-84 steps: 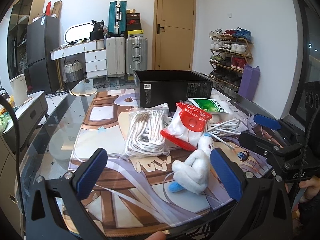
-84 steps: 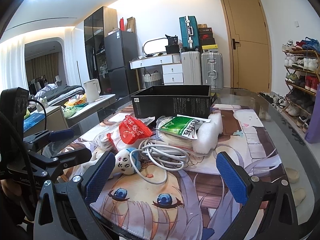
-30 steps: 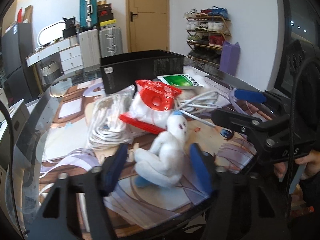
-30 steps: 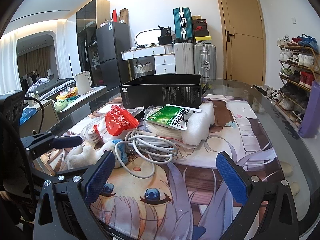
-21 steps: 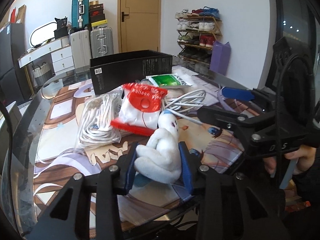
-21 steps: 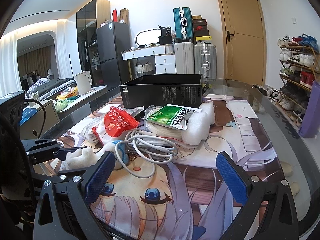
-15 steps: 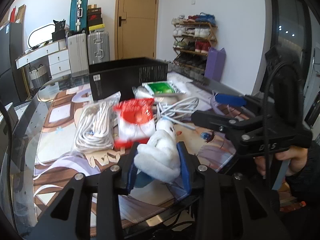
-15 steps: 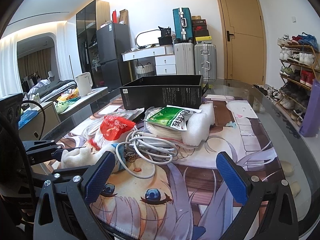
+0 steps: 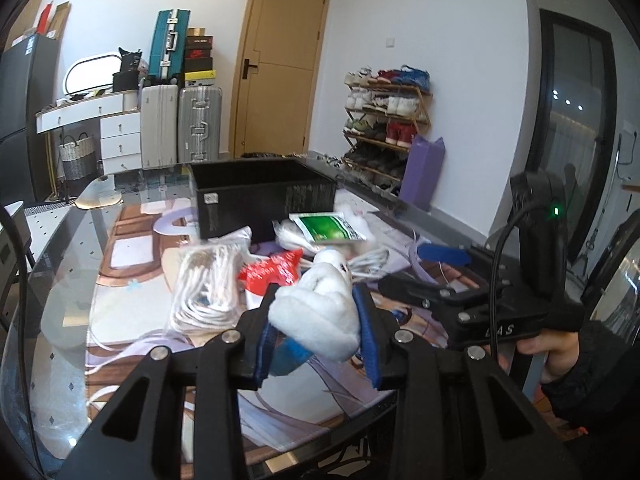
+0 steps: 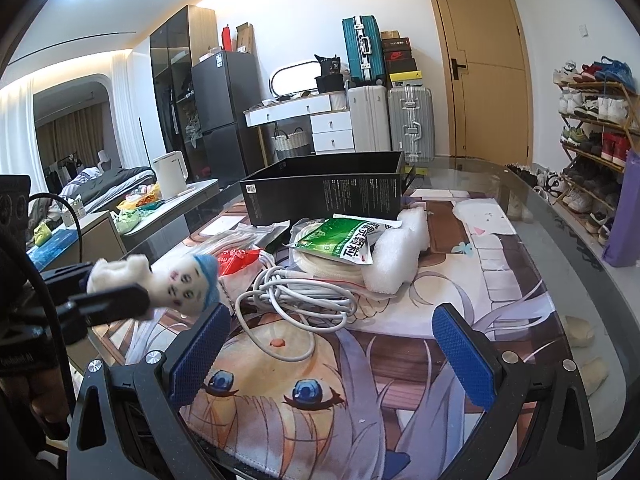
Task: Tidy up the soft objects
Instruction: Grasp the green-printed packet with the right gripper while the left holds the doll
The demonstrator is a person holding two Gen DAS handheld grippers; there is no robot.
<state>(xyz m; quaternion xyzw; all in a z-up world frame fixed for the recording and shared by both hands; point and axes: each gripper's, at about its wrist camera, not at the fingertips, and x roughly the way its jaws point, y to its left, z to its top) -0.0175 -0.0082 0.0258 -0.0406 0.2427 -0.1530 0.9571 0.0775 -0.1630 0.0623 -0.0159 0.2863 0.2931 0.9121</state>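
My left gripper is shut on a white plush doll with blue hair, held clear above the printed mat. In the right wrist view the same doll hangs at the left, pinched by the left gripper. Beyond it lie a bag of white cord, a red and white packet, a green packet, a white foam piece and a coiled white cable. An open black box stands behind them. My right gripper is open over the mat, holding nothing.
The glass table's edge curves along the right, with a shoe rack and a purple bag beyond. Suitcases, white drawers and a door line the far wall. A person's hand holds the right gripper.
My left gripper closed on the doll and lifted it off the mat, swinging toward the pile. The red packet shifted slightly. The right gripper stayed still and open.
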